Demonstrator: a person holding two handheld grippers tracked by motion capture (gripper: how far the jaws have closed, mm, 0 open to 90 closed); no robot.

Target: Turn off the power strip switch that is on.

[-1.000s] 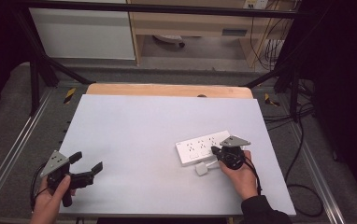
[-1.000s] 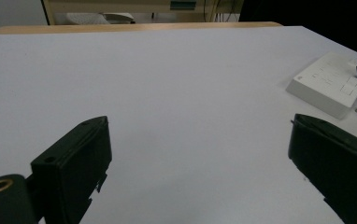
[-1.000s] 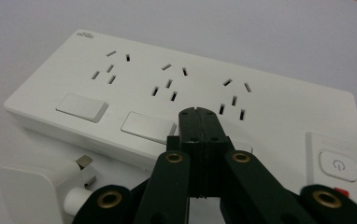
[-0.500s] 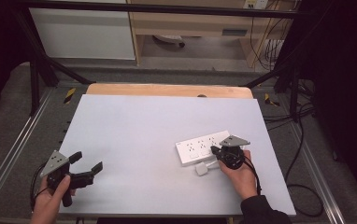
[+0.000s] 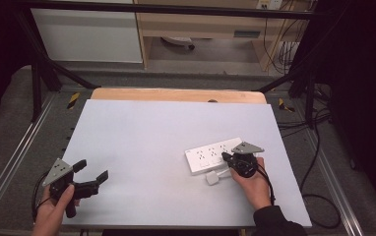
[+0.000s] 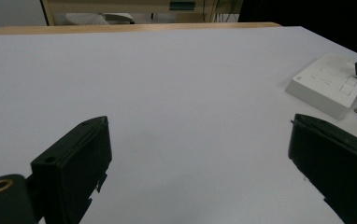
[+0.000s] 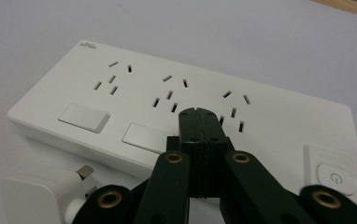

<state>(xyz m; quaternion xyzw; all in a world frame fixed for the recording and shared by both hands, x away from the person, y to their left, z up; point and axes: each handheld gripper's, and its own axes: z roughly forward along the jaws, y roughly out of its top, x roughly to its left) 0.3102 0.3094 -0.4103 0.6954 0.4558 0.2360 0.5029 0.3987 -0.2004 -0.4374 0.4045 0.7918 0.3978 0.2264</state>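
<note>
A smooth, matt pale grey table surface [image 6: 176,79] is seen between and ahead of the left gripper's [image 6: 200,154] matt black plastic jaws. A strip of pale wood [image 5: 176,95] is seen at the table's far edge. Just under and ahead of the right gripper's [image 7: 199,113] pressed-together matt black plastic jaws, a white rectangular plastic power strip [image 7: 120,93] with a smooth, satin finish is seen. Brass-coloured metal rivets [image 7: 174,158] are set in the jaw links. Beside those jaws, a white smooth plastic plug [image 7: 41,191] with a dull metal prong is seen.
</note>
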